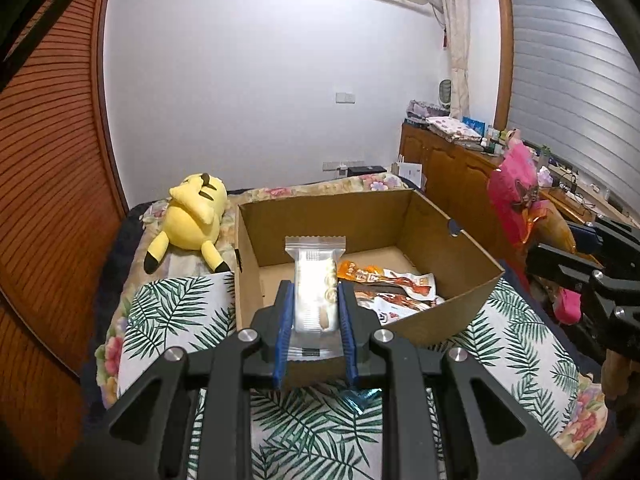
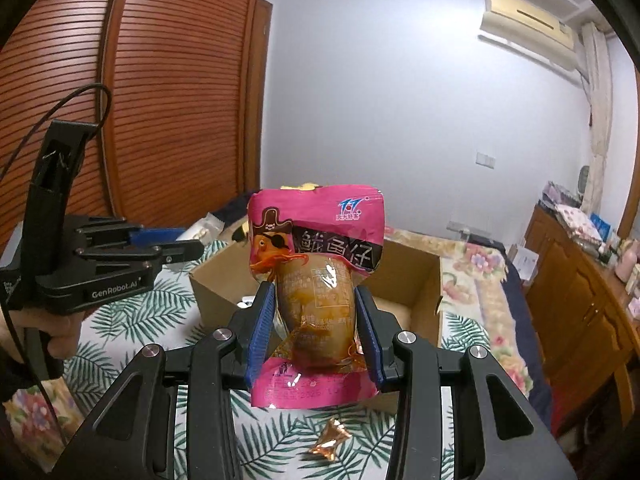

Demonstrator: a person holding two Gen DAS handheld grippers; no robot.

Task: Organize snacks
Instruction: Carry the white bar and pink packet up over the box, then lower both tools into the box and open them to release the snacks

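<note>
An open cardboard box (image 1: 452,240) stands on a leaf-patterned cloth (image 1: 176,300) and holds several snack packets (image 1: 392,284). My left gripper (image 1: 314,292) is shut on a clear packet with a white pastry (image 1: 314,284), held upright over the box's near wall. My right gripper (image 2: 316,300) is shut on a pink squid snack pouch (image 2: 316,272), held upright in front of the box (image 2: 416,276). The left gripper also shows at the left of the right wrist view (image 2: 172,244), and the pink pouch at the right of the left wrist view (image 1: 514,190).
A yellow plush toy (image 1: 192,216) lies left of the box on a floral bedspread. A blue wrapper (image 1: 362,394) and a small gold wrapped candy (image 2: 330,438) lie on the cloth in front of the box. A wooden cabinet (image 2: 576,304) with clutter stands at the right.
</note>
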